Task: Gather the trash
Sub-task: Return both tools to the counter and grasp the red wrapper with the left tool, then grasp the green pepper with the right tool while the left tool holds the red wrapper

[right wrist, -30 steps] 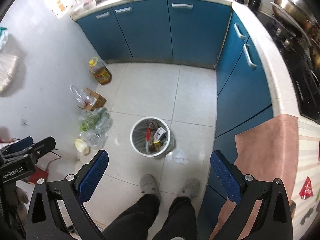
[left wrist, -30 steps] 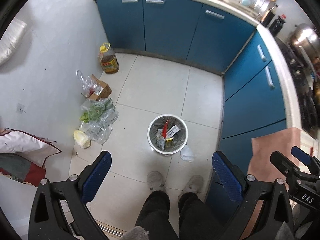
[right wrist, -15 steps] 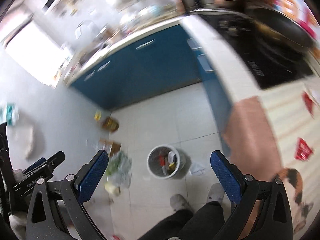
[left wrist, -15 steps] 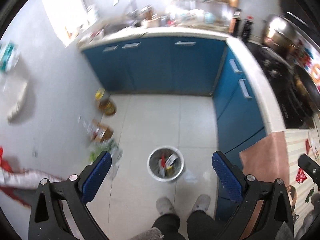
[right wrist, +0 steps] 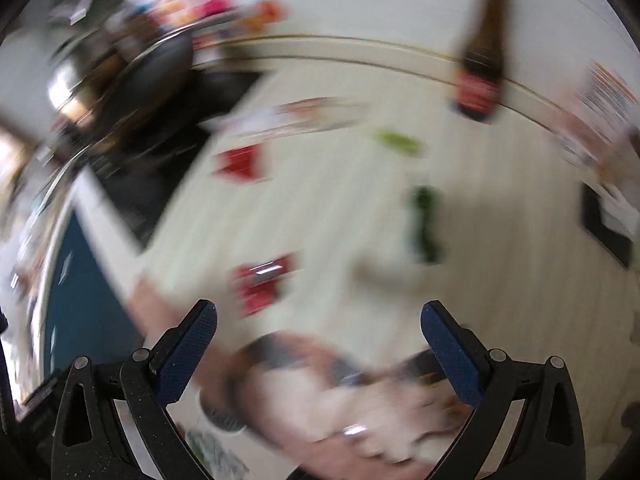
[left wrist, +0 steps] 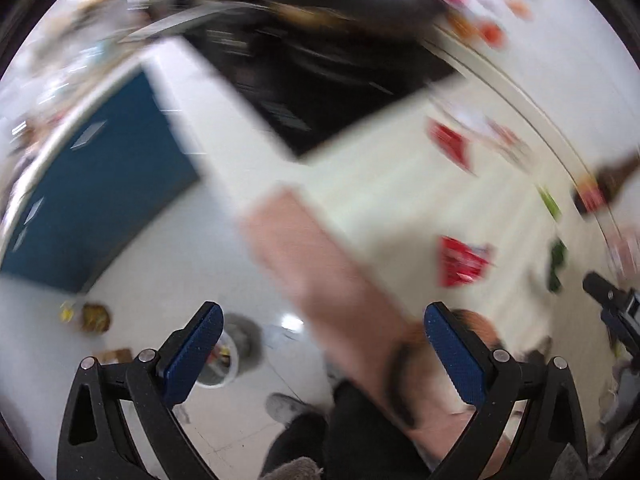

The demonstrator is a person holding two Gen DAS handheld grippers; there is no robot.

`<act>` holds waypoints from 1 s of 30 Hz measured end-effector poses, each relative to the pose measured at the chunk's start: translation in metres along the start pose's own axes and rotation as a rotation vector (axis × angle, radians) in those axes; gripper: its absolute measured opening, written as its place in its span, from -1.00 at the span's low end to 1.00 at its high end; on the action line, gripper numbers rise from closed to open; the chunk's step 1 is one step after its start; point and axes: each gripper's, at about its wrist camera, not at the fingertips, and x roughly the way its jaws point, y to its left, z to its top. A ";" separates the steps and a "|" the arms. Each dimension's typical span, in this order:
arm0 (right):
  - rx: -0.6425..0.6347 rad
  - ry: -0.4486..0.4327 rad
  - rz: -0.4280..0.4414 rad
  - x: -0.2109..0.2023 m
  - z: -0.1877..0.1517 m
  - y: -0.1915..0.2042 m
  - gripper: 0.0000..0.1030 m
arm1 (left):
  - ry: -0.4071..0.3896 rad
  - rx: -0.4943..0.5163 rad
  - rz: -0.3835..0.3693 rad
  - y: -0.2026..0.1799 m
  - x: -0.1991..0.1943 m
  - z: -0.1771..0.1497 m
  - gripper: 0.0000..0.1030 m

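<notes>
Both views are motion-blurred. My left gripper (left wrist: 324,352) is open and empty, held high above the floor and counter edge. My right gripper (right wrist: 318,348) is open and empty above the pale striped countertop (right wrist: 340,216). Trash lies on the counter: a red wrapper (right wrist: 260,286) just beyond the right gripper, also in the left wrist view (left wrist: 460,266), a second red wrapper (right wrist: 238,162), a light green scrap (right wrist: 398,142) and a dark green wrapper (right wrist: 426,228). The white trash bin (left wrist: 228,354) stands on the floor, behind my left gripper's left finger.
A brown bottle with a red label (right wrist: 480,60) stands at the counter's back. A black stovetop (left wrist: 320,80) with pans lies left of the counter. Blue cabinets (left wrist: 92,200) line the floor. A pink cat-print mat (left wrist: 320,280) hangs over the counter edge.
Both grippers swung up and right, from looking down at the floor and bin to looking over the countertop with its wrappers. Both stayed open.
</notes>
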 end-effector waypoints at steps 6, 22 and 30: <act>0.142 0.016 -0.091 0.034 0.025 -0.089 0.99 | 0.165 0.157 -0.090 -0.103 0.077 0.019 0.98; 0.105 0.084 -0.116 0.097 0.053 -0.106 0.87 | 0.191 0.196 -0.025 -0.136 0.131 0.056 -0.67; -0.016 0.086 -0.133 0.127 0.062 -0.069 -0.25 | 0.170 0.159 -0.015 -0.114 0.117 0.068 -0.75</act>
